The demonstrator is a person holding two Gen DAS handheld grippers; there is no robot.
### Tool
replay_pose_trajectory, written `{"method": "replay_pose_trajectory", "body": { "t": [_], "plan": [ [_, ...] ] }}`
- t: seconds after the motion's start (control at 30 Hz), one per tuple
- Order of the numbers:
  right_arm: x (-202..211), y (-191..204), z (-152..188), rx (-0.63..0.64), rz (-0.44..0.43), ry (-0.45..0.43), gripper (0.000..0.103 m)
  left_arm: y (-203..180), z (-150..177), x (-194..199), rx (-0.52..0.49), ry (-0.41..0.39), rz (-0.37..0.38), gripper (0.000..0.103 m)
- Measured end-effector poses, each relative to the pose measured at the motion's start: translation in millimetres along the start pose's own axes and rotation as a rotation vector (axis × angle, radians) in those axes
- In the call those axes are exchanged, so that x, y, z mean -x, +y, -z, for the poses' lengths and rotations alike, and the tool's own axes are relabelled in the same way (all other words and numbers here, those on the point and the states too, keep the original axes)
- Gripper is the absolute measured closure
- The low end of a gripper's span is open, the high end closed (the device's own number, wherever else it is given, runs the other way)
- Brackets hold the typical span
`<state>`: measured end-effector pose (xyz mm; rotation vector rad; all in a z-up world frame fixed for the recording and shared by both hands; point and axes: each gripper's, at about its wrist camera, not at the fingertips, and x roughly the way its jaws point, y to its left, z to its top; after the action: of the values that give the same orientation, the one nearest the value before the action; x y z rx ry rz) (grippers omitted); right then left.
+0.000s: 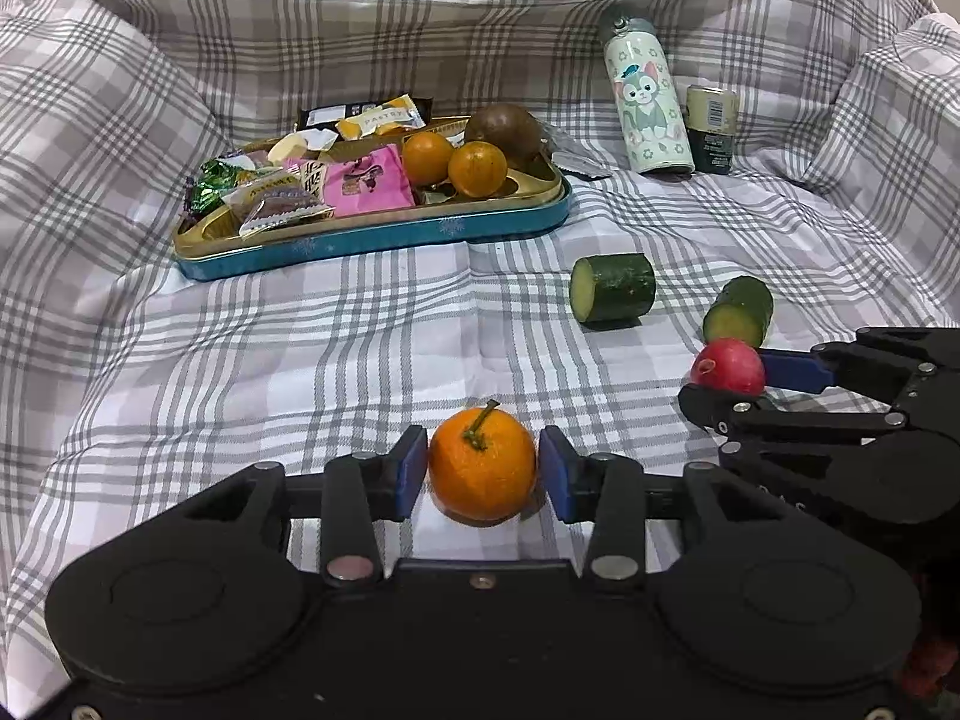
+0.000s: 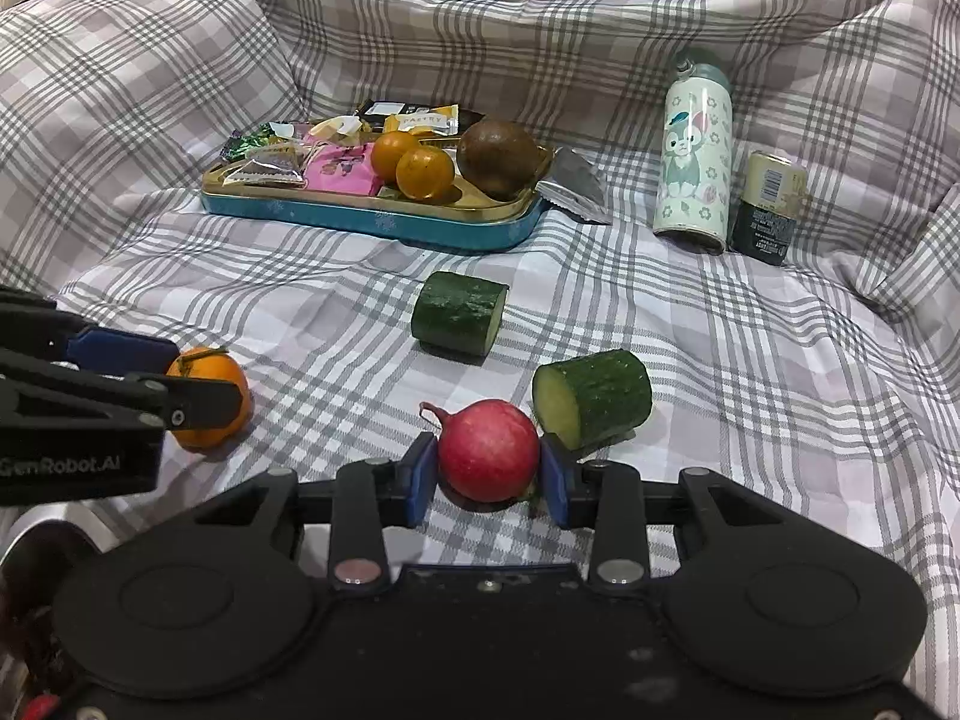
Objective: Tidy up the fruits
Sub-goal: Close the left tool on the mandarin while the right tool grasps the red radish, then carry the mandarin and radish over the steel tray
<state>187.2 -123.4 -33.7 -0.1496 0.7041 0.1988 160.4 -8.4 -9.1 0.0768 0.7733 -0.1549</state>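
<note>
An orange [image 1: 482, 462] with a green stem rests on the checked cloth between the blue pads of my left gripper [image 1: 483, 471]. The jaws are open, with a slim gap at the right pad. My right gripper [image 2: 487, 468] is shut on a red radish [image 2: 487, 450], both pads pressing its sides. The right wrist view shows the left gripper [image 2: 204, 378] around the orange [image 2: 210, 396] at the left edge. At the far side, the teal tray [image 1: 372, 237] holds two oranges [image 1: 477, 168], a brown round fruit [image 1: 503, 129] and several snack packets.
Two cut cucumber pieces [image 2: 459, 312] [image 2: 594, 396] lie between the radish and the tray [image 2: 372, 219]. A cartoon-print bottle [image 2: 693, 162] and a dark can [image 2: 768, 210] stand at the back right. A silver packet [image 2: 573, 186] lies by the tray. Cloth folds rise all around.
</note>
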Motion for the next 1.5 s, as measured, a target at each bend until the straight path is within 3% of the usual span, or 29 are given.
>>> {"method": "replay_pose_trajectory", "body": {
  "t": [0.3, 0.87, 1.03, 1.37, 1.5],
  "plan": [
    [-3, -2, 3, -0.027, -0.006, 0.003, 0.065, 15, 3, -13, 0.097, 0.041, 0.056, 0.051],
    [-2, -2, 4, -0.028, -0.002, -0.005, 0.065, 14, 6, -10, 0.091, -0.007, 0.057, 0.055],
    [7, -11, 4, -0.081, -0.009, -0.021, 0.065, 16, 4, 6, 0.110, -0.054, 0.063, 0.055],
    [61, -19, 15, -0.212, -0.017, -0.046, 0.065, 3, 15, 65, 0.110, -0.022, 0.002, 0.055],
    [87, -13, 27, -0.248, -0.019, -0.054, 0.065, -3, 25, 94, 0.108, -0.035, 0.012, 0.055]
  ]
}}
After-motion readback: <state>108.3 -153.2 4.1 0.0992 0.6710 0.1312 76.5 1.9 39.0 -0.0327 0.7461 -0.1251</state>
